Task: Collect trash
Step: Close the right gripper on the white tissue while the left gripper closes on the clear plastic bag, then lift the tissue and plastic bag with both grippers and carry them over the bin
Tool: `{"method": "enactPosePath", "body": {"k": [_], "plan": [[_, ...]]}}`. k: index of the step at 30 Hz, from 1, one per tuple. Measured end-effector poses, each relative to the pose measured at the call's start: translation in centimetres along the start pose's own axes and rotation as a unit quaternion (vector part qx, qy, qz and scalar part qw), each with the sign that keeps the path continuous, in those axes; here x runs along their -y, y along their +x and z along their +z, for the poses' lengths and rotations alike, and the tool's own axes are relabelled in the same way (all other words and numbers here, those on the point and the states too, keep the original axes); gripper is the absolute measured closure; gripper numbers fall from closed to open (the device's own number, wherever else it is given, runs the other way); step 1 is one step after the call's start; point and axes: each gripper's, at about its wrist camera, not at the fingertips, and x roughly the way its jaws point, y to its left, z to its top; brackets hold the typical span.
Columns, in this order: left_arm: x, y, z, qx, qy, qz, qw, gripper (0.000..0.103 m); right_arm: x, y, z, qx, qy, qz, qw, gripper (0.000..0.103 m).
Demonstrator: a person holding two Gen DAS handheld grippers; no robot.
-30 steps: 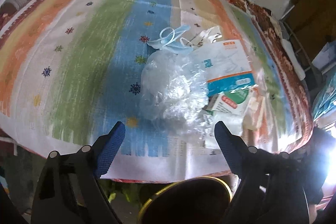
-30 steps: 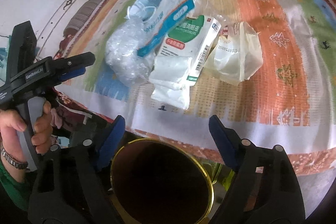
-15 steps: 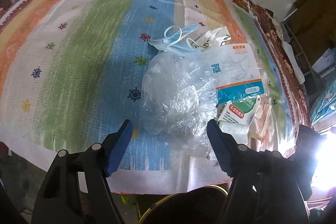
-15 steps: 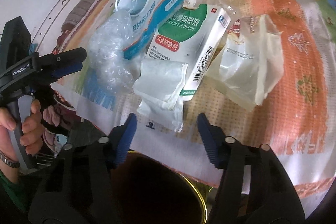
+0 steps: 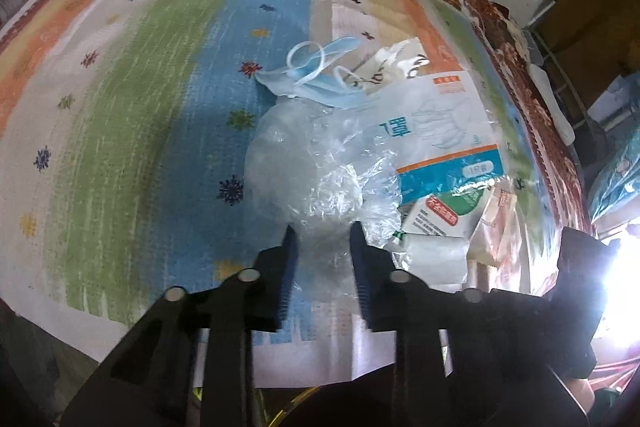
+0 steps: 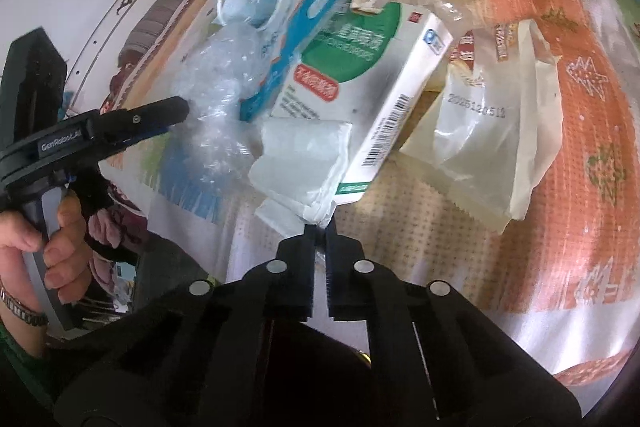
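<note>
At the near edge of the striped, multicoloured tablecloth [image 5: 120, 115], both claws, seen wide open a second ago, have been brought down onto the pile of rubbish. The left gripper [image 5: 322, 239] is closing on the crumpled clear plastic bag [image 5: 316, 167], whose near end is pressed between its blue pads. The right gripper [image 6: 319, 227] has been shut on the corner of the folded white paper napkin [image 6: 300, 163], just beside the green-and-white cardboard medicine box [image 6: 360, 83]. Both pieces appear secured, so lifting towards a bin is judged next.
</note>
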Motion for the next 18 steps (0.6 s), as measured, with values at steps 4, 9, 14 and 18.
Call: {"method": "enactPosePath", "body": {"k": [4, 9, 14, 18], "plan": [[0.8, -1.0, 0.1, 0.002, 0.011, 0.011, 0.9999, 0.085, -0.8, -1.0, -0.3, 0.007, -0.01, 0.005, 1.0, 0.101], [0.9, -2.9, 0.2, 0.008, 0.003, 0.009, 0.9999, 0.086, -2.0, -2.8, -0.5, 0.019, -0.028, -0.008, 0.999, 0.101], [0.7, -4.5, -0.4, 0.013, 0.001, 0.011, 0.9999, 0.086, -3.1, -4.5, -1.0, 0.027, -0.051, -0.033, 0.998, 0.101], [0.8, -5.5, -1.0, 0.014, -0.002, 0.011, 0.9998, 0.086, -4.3, -6.1, -1.4, 0.042, -0.071, -0.05, 0.995, 0.101]]}}
